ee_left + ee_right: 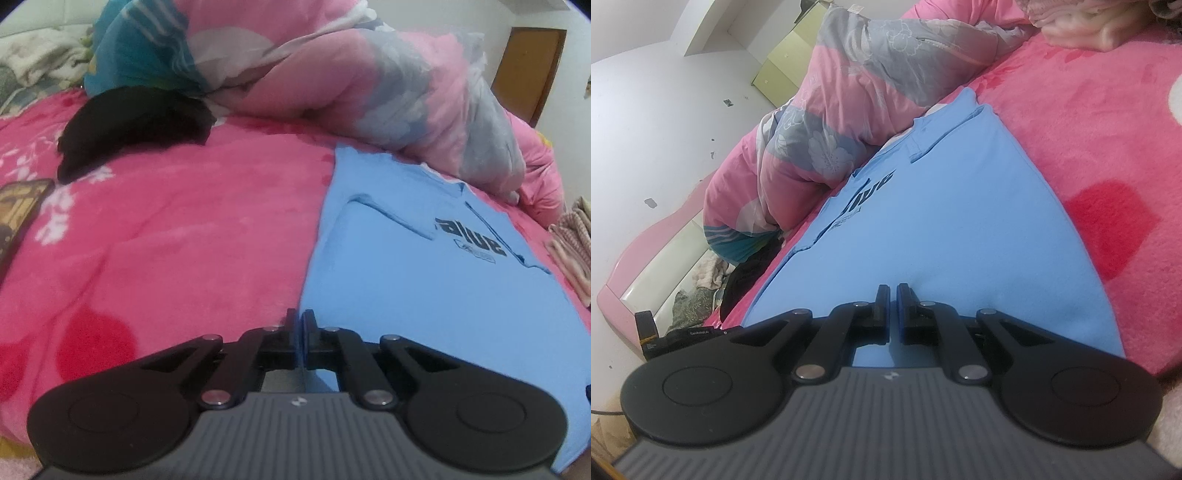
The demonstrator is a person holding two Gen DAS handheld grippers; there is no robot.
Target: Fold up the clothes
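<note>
A light blue T-shirt point(424, 295) with dark lettering lies flat on the pink bed blanket point(177, 229), its sleeves folded in over the chest. My left gripper point(299, 325) is shut at the shirt's left edge, with a thin strip of blue cloth pinched between the pads. In the right wrist view the same T-shirt point(942, 221) stretches away from my right gripper point(891, 295). That gripper is shut on the near hem, and the cloth puckers just beyond the fingertips.
A bunched pink and grey quilt point(369, 92) lies along the shirt's far side. A black garment point(136, 125) sits at the back left, a phone point(18, 214) at the left edge, and folded striped cloth point(569, 251) at the right. Beside the bed stands a green cabinet point(786, 62).
</note>
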